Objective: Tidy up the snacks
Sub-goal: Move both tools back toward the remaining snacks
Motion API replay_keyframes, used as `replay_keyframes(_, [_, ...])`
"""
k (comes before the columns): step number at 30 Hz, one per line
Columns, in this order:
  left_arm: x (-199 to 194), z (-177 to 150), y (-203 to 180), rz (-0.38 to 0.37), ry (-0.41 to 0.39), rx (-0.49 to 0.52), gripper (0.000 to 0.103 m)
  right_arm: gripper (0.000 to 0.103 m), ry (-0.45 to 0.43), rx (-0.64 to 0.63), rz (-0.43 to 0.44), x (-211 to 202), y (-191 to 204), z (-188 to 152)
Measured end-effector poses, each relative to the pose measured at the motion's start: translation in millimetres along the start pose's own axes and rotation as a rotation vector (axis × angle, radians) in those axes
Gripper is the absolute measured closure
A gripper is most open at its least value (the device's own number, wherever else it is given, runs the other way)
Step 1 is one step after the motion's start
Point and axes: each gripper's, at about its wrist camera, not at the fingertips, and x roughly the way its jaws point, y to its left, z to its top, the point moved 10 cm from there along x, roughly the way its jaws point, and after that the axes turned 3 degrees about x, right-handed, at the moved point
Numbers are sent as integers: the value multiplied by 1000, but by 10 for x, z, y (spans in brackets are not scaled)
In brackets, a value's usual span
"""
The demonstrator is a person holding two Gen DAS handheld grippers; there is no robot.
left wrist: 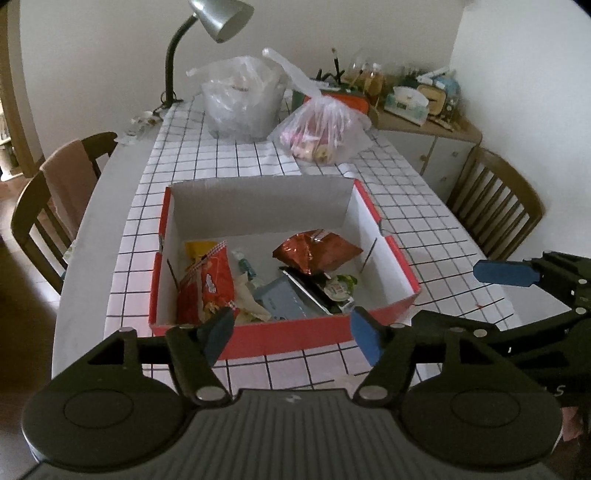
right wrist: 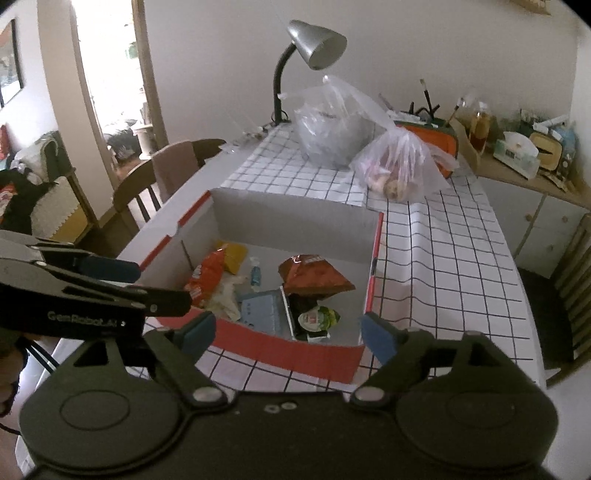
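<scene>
A red box with white inside walls point(left wrist: 258, 336) point(right wrist: 295, 352) sits on the checked tablecloth. In it lie several snacks: an orange-red chip bag point(left wrist: 208, 284) point(right wrist: 205, 275), a brown foil bag point(left wrist: 314, 253) point(right wrist: 310, 275), a pale blue packet point(left wrist: 282, 299) point(right wrist: 260, 308), a round green-lidded cup point(left wrist: 338, 286) point(right wrist: 317, 317) and a yellow packet point(left wrist: 199, 249) point(right wrist: 234, 256). My left gripper point(left wrist: 291, 334) hangs open above the box's near wall, nothing between its blue pads. My right gripper point(right wrist: 288, 338) is open over the same wall, also empty. Each gripper shows at the edge of the other's view.
Two clear plastic bags point(left wrist: 240, 98) point(left wrist: 321, 129) stand at the table's far end beside a grey desk lamp point(left wrist: 221, 18). Wooden chairs point(left wrist: 55, 192) point(left wrist: 495, 206) flank the table. A cluttered sideboard point(left wrist: 424, 122) stands at the back right.
</scene>
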Motion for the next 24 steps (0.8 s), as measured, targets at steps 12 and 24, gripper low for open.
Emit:
replay_keyframes(12, [-424, -346, -105, 16, -46, -55, 19, 4, -33, -35, 59, -435, 99, -332])
replay_keyframes(24, [-453, -785, -34, 30, -15, -129, 1, 3, 10, 12, 104, -543, 76, -739])
